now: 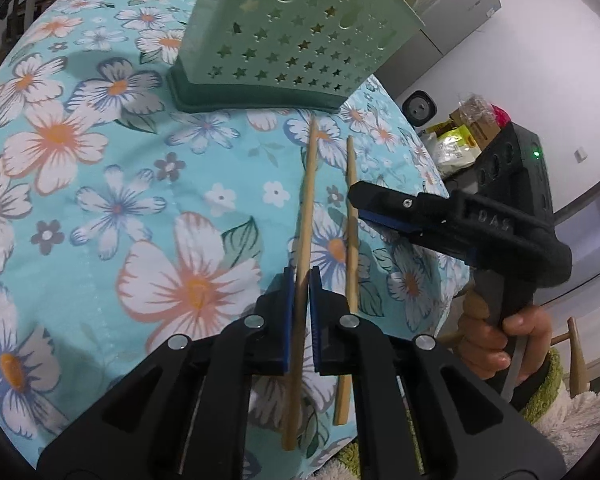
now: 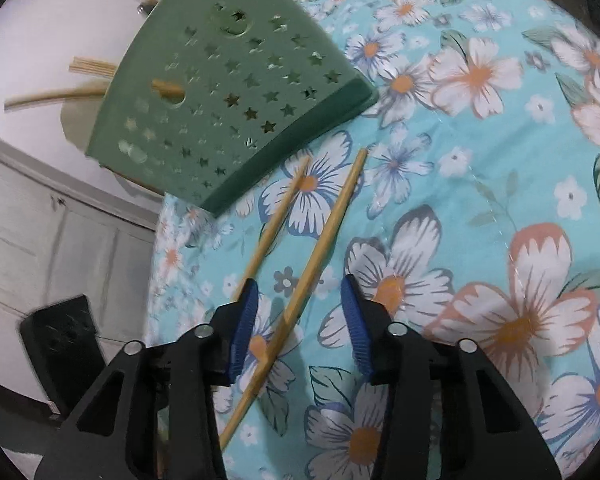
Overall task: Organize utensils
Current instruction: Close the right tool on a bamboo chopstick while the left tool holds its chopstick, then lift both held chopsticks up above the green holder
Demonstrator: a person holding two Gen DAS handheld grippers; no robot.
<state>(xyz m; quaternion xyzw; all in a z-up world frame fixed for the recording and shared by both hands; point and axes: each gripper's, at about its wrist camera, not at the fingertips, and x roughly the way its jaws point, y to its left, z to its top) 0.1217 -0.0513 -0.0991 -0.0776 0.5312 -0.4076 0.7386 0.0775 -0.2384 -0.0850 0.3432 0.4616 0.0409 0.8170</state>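
Observation:
A green utensil holder (image 1: 292, 40) with star-shaped holes stands at the back of the floral tablecloth (image 1: 100, 200). In front of it are two wooden chopsticks. My left gripper (image 1: 300, 292) is shut on the left chopstick (image 1: 308, 200). The second chopstick (image 1: 353, 264) lies just to its right, and the tip of my right gripper (image 1: 358, 200) reaches over it. In the right wrist view my right gripper (image 2: 300, 312) is open; one chopstick (image 2: 332, 216) runs between its blue pads without touching them. The other chopstick (image 2: 280, 208) passes behind the left finger. The holder (image 2: 228, 96) has wooden sticks (image 2: 92, 66) poking out.
The table's edge runs close to the right of the chopsticks. Beyond it are a black device with a green light (image 1: 520, 160), food packets (image 1: 460, 140) and a person's hand (image 1: 496, 344) on the right gripper's handle. A white cabinet (image 2: 40, 220) and a black box (image 2: 60, 340) stand beside the table.

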